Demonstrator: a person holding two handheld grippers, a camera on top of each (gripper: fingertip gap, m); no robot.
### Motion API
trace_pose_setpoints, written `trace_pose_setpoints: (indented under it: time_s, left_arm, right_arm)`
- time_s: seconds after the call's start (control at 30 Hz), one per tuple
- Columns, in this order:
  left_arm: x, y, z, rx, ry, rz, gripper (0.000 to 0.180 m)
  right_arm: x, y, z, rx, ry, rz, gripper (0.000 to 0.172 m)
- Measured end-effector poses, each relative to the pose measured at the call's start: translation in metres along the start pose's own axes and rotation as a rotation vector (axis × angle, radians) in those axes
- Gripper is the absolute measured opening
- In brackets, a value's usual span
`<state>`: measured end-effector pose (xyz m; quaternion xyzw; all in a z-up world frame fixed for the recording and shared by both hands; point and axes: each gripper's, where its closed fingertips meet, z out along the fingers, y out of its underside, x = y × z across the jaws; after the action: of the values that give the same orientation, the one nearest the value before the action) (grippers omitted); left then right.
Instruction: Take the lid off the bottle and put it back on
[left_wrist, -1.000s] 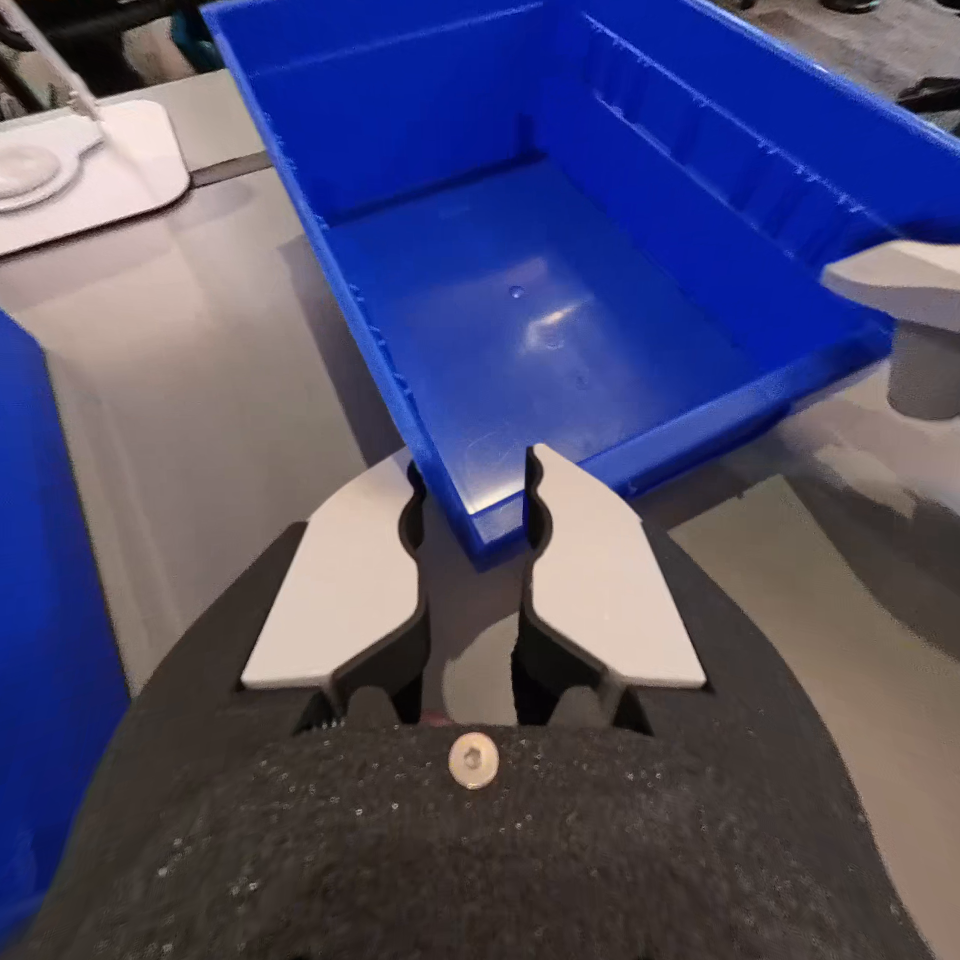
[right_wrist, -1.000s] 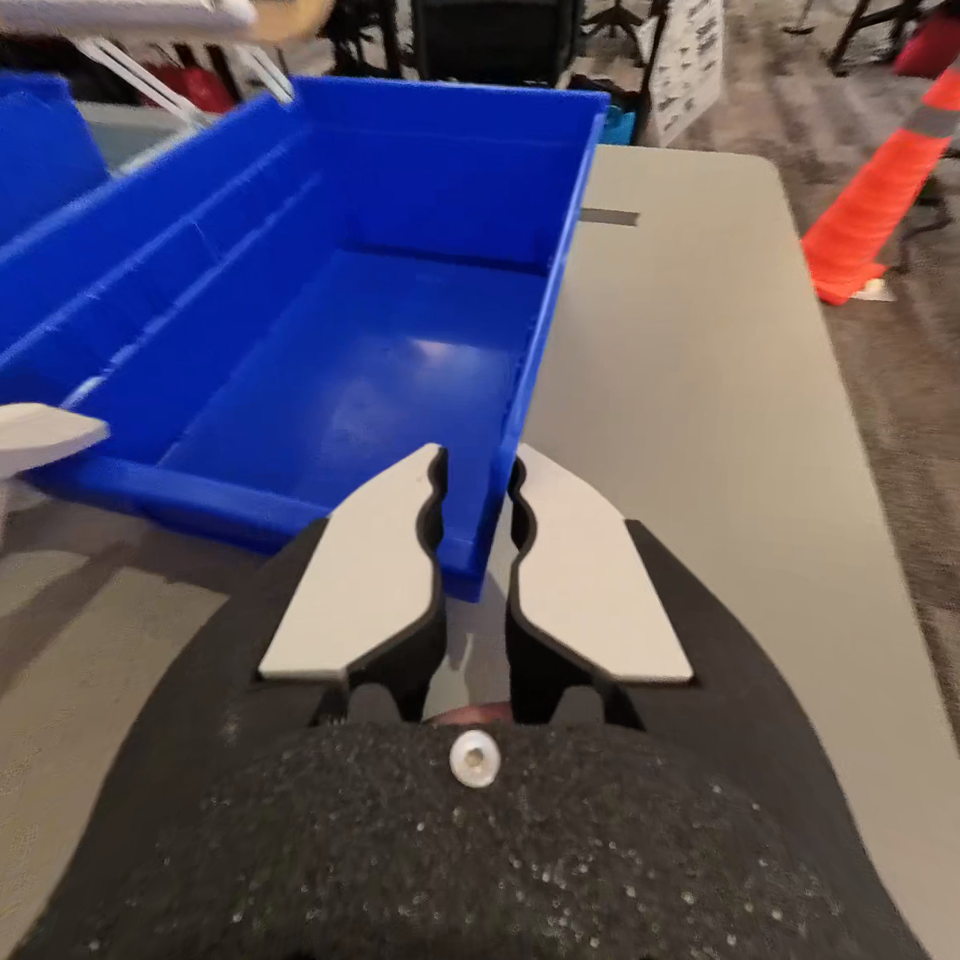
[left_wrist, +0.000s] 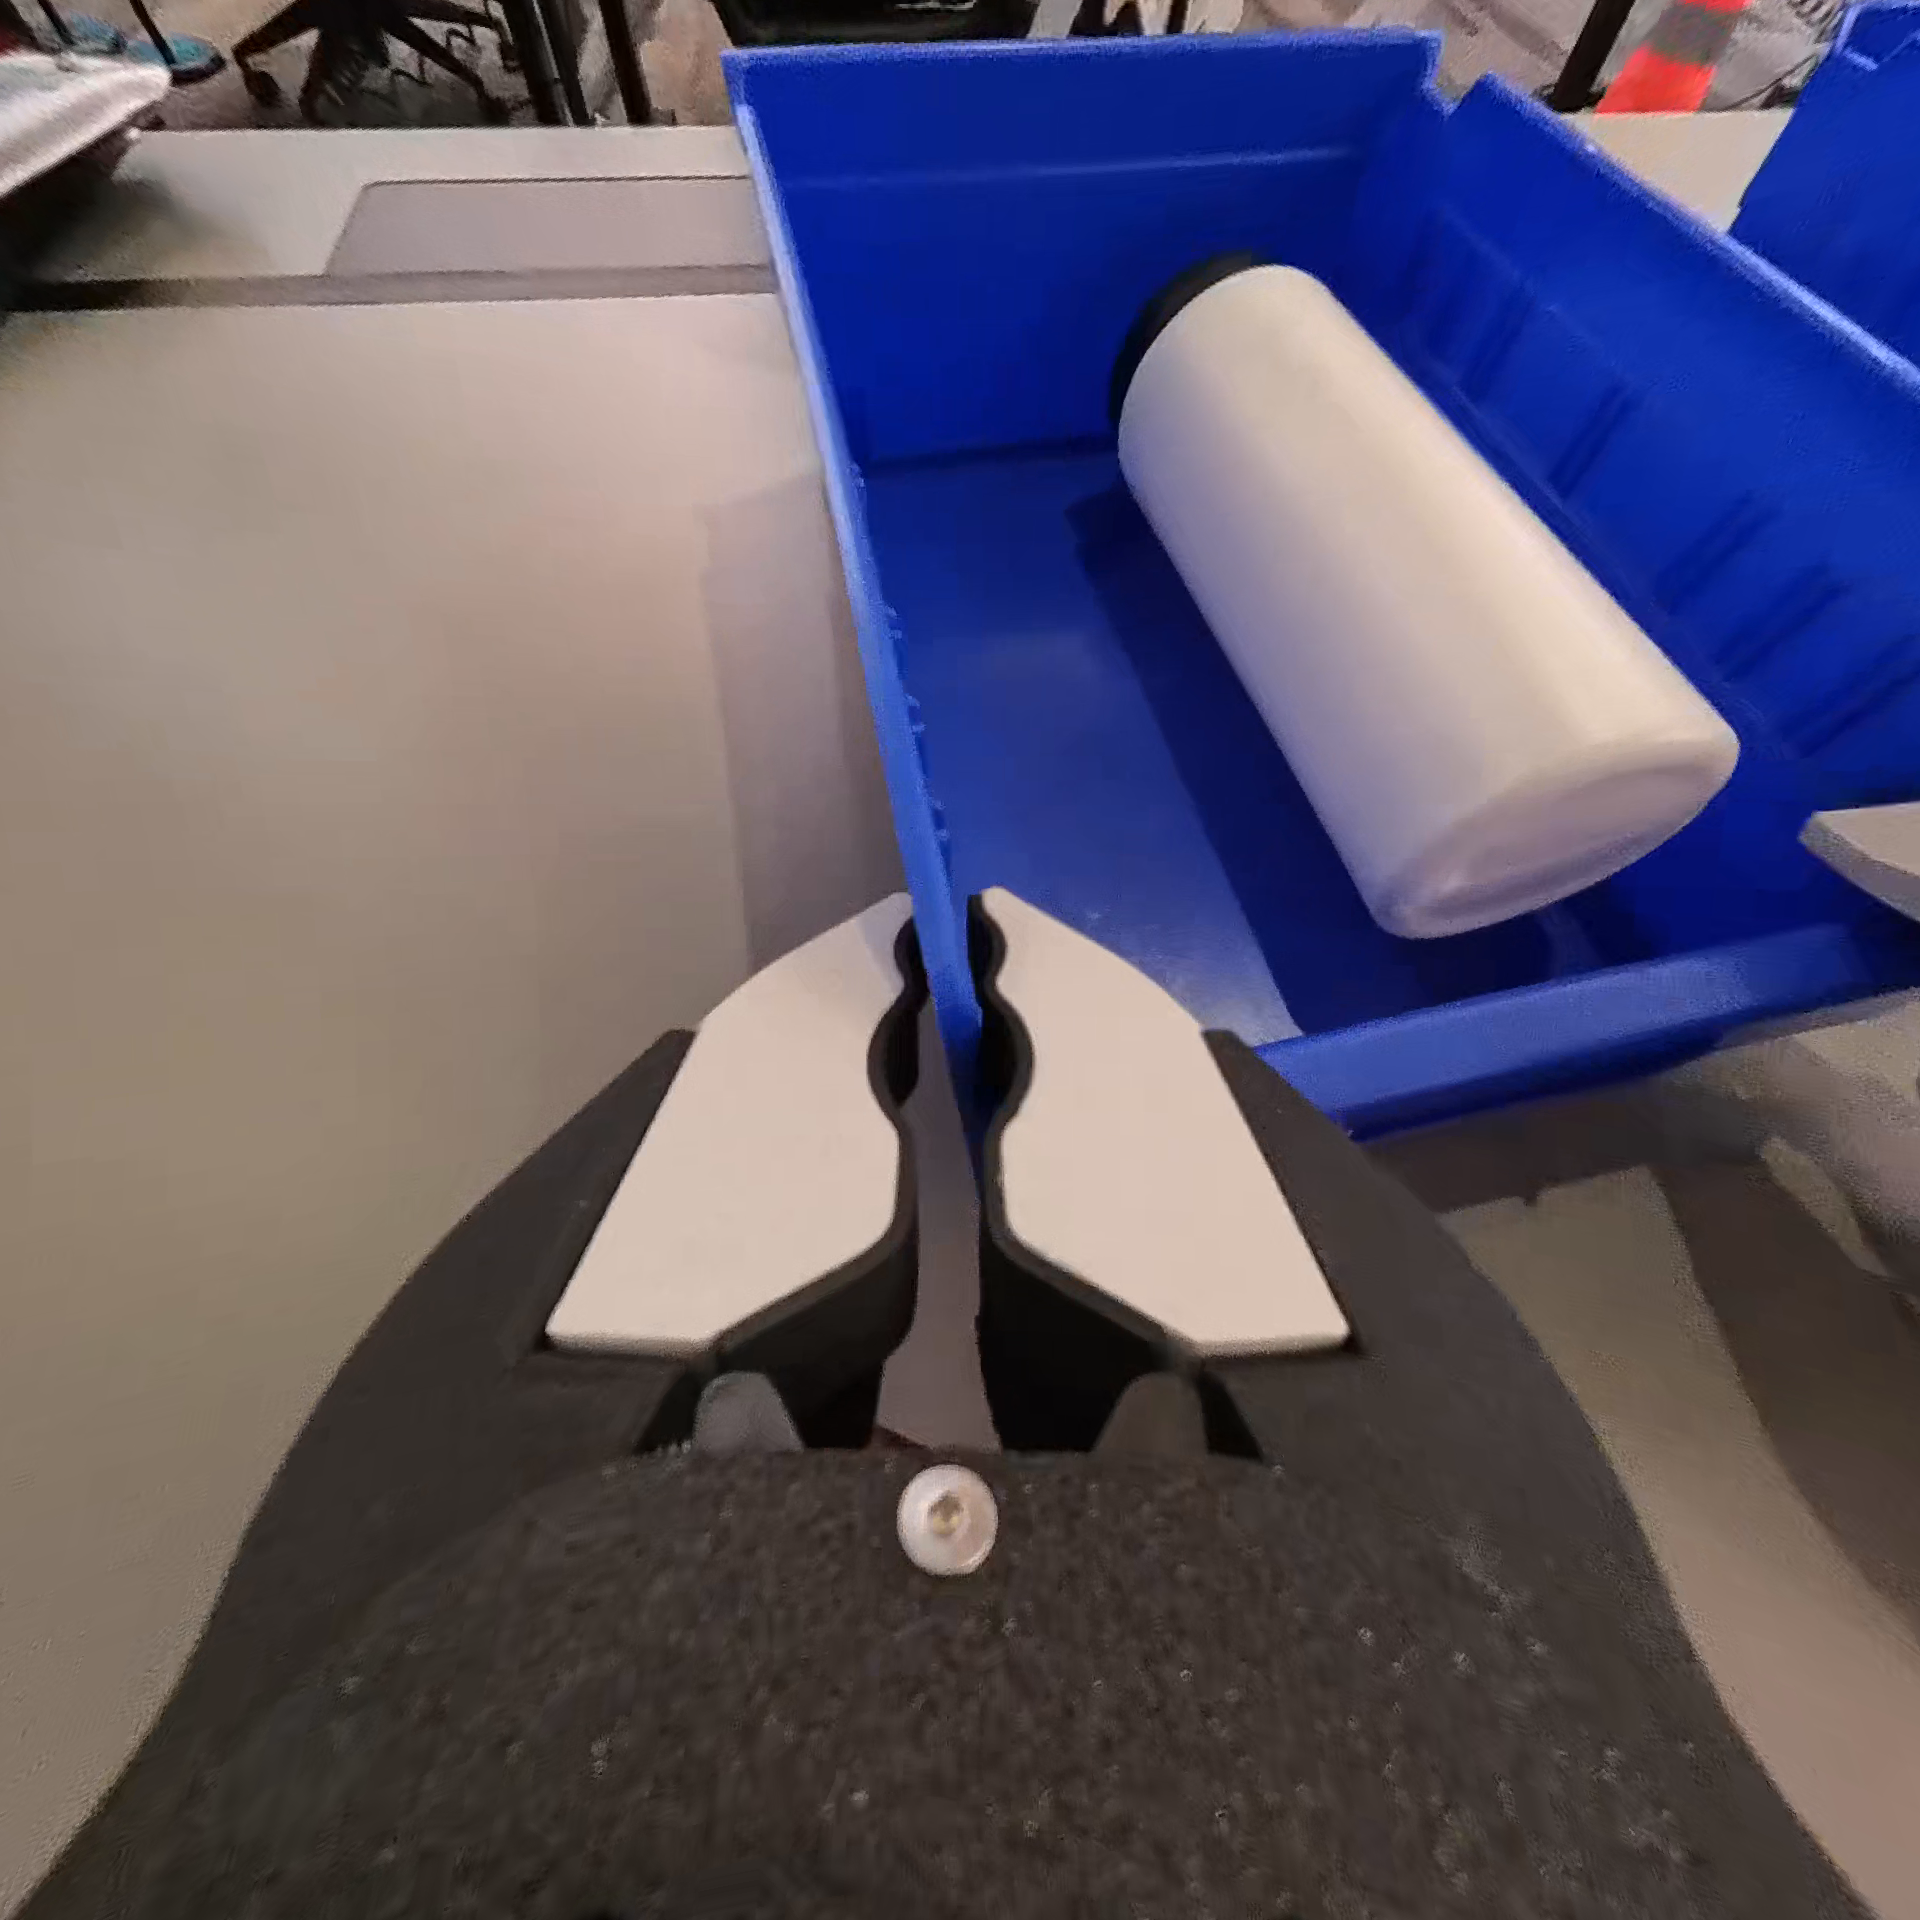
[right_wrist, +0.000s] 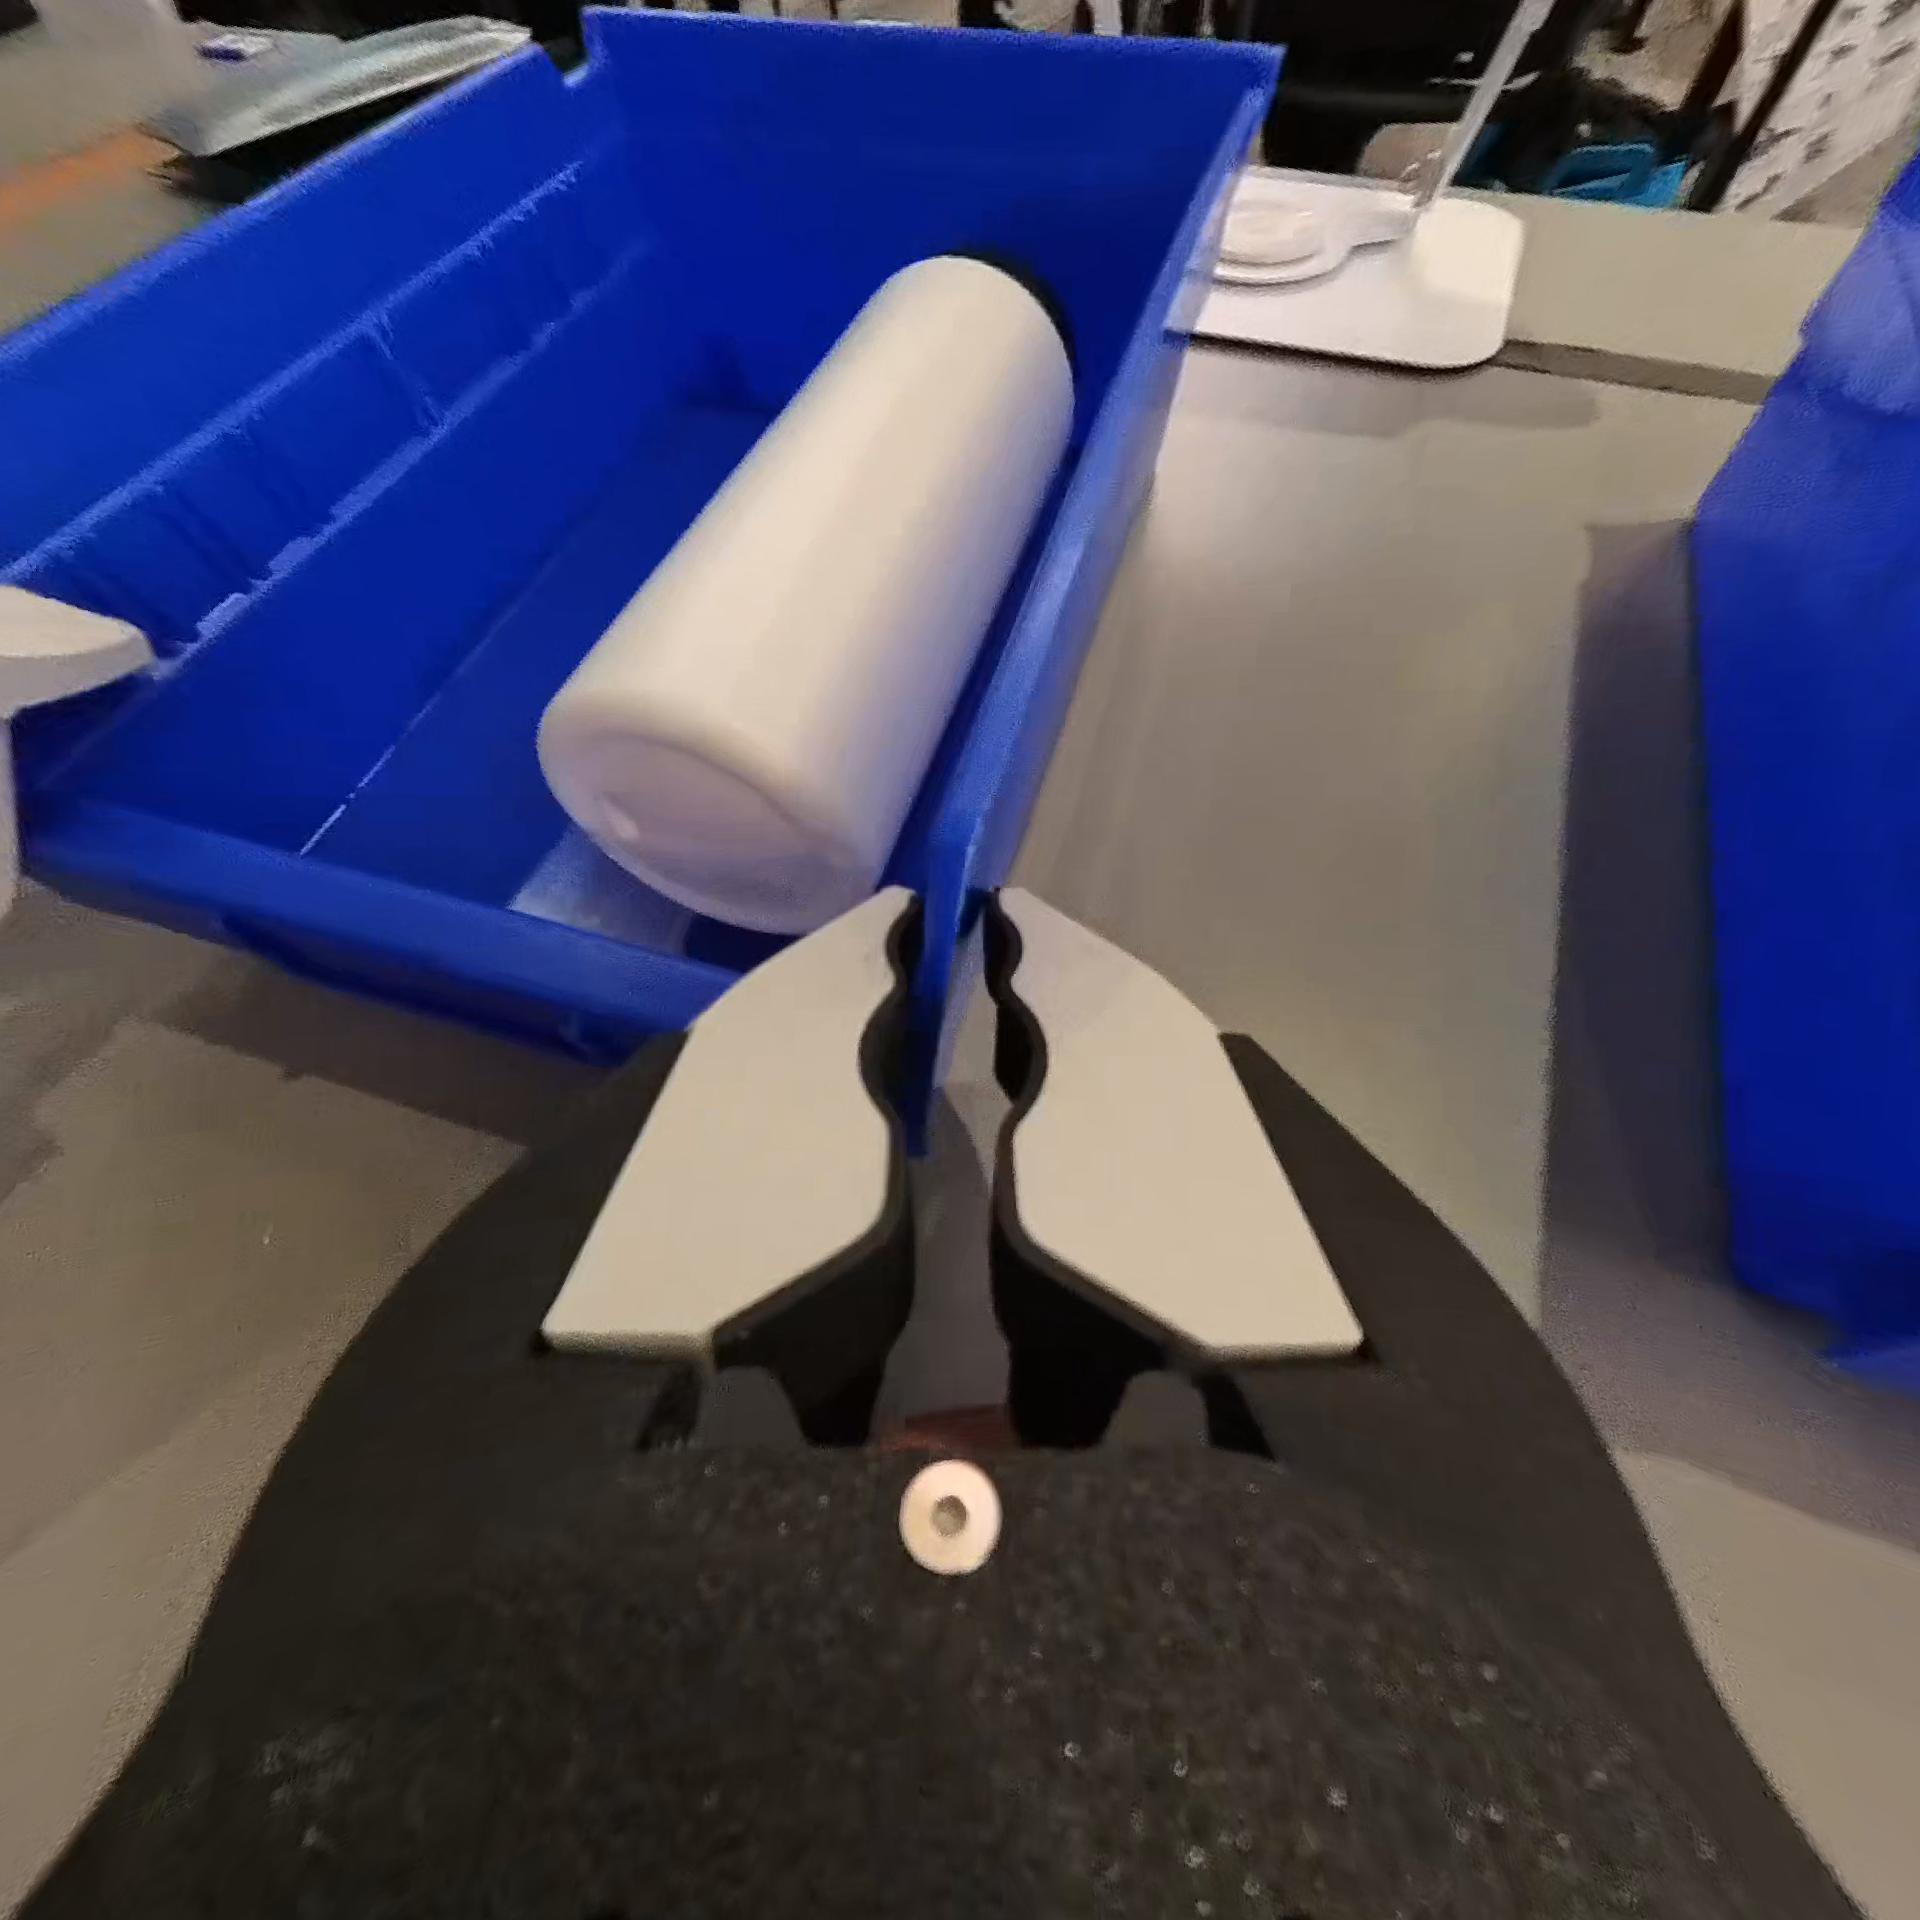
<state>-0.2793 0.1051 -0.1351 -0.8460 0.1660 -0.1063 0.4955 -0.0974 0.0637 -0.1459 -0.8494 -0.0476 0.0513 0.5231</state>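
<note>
Grey tabletop (left_wrist: 364, 727) fills the left of the left wrist view, with dark chair legs and floor clutter beyond its far edge. Toward the middle, the left hand-held gripper (left_wrist: 943, 914) is narrowed onto the near left corner wall of a blue bin (left_wrist: 1039, 260), one finger (left_wrist: 790, 1122) outside the wall and the other inside, both pressed on the thin plastic. To the right, inside that bin, the white bottle (left_wrist: 1392, 613) lies on its side against the right wall, its flat base toward the camera and its dark lid (left_wrist: 1153, 312) at the far end, still on. The bottle sits well apart from this hand-held gripper, ahead and to its right. A grey fingertip of the other tool pokes in at the right edge.

In the right wrist view the same bin (right_wrist: 312, 436) spans the left and middle, and the bottle (right_wrist: 831, 582) lies just ahead and left of the right hand-held gripper (right_wrist: 951, 909). Its jaws are closed narrowly on the bin's near right corner wall, which stands between the pads. Farther right lie bare tabletop (right_wrist: 1351, 727), a white lamp base (right_wrist: 1382, 281) behind, and a second blue bin (right_wrist: 1829, 831) cut off by the frame.

Motion blur softens the right view; the lid is mostly hidden there behind the bottle's body.
</note>
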Motion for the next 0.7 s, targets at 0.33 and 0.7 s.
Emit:
trace_pose_setpoints:
  time_s: [0.33,0.7]
  left_arm:
    - [-0.046,-0.017,-0.011,0.051,-0.037,-0.035,0.002]
    - [-0.220,-0.025,-0.045,0.094,-0.208,-0.094,0.001]
  right_arm:
    - [-0.035,-0.022,0.006,0.045,0.084,-0.029,0.006]
    - [-0.193,-0.063,0.077,0.045,-0.033,-0.129,0.007]
